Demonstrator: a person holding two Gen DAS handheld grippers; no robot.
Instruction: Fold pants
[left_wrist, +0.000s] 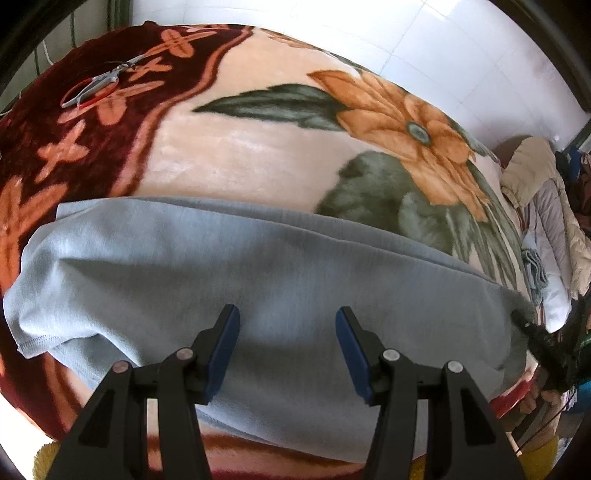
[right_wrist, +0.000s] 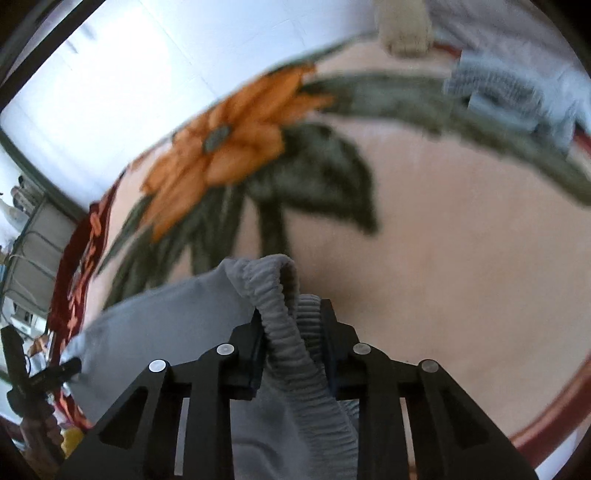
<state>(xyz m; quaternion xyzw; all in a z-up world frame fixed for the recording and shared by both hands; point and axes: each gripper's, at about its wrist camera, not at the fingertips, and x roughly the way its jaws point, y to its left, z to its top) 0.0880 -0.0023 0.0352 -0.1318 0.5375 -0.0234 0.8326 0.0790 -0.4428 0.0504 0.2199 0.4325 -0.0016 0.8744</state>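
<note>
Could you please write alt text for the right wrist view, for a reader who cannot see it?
The right gripper is shut on the gathered elastic waistband of grey pants, above a peach blanket printed with an orange flower. The picture is blurred.

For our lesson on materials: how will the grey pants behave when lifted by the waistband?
The pants look soft and creased, so they will probably droop. The gathered waistband bunches inside the right tool, so it likely stretches. The thin cloth seems light and unlikely to slip.
</note>
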